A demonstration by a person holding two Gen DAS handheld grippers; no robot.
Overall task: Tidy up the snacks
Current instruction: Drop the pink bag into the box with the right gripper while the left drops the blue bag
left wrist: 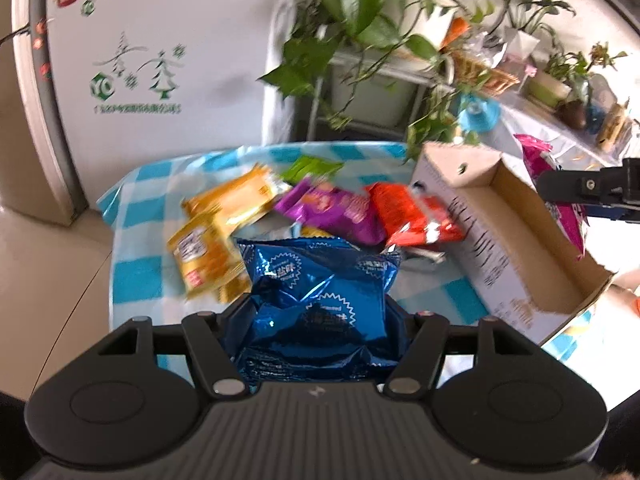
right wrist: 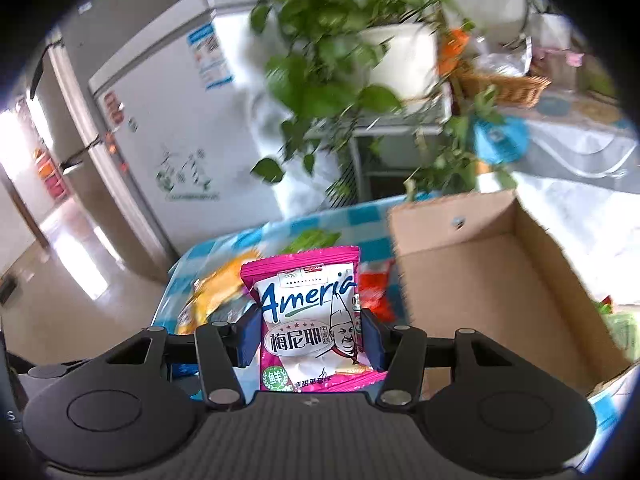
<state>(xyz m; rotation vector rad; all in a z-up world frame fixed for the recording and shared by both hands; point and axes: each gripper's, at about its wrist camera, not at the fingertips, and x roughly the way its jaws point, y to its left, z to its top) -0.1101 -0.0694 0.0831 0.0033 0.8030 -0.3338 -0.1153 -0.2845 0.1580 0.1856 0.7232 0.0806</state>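
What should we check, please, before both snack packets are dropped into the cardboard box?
1. Left gripper clamped on the blue packet: ok.
2. Right gripper clamped on the pink packet: ok.
3. Cardboard box open on top: ok.
4. Room inside the box: ok, its floor shows bare.
5. Right gripper over the box: cannot tell; in the left view it appears at the far rim.
6. Left gripper over the box: not ok, it hangs above the loose snacks.

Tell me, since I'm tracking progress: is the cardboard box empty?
Empty as far as shown: the cardboard box shows only bare floor; its near corner is hidden.
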